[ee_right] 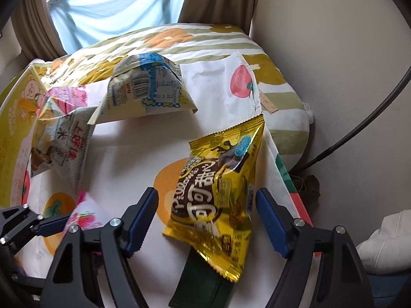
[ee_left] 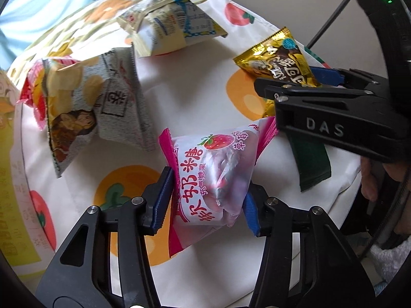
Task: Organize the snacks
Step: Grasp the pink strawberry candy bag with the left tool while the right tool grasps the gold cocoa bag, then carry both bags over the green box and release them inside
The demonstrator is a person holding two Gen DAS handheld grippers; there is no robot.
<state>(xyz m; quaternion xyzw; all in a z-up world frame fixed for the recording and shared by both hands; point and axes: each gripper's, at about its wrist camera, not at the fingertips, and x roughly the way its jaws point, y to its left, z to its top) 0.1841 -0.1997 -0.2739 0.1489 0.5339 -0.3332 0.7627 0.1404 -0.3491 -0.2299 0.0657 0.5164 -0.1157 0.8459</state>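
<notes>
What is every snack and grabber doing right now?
left gripper: shut on the pink packet.
pink strawberry packet: squeezed, gripped.
right gripper: open around the gold packet, pads not touching.
gold packet: lying on a dark green packet.
grey chip bag: lying puffed, untouched.
pale yellow bag: lying, untouched.

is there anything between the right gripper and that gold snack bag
Nothing visible. The gold bag already lies between the right gripper's open fingers, pads not yet touching it. A dark green packet lies under the bag's near end, not in the way.
</notes>
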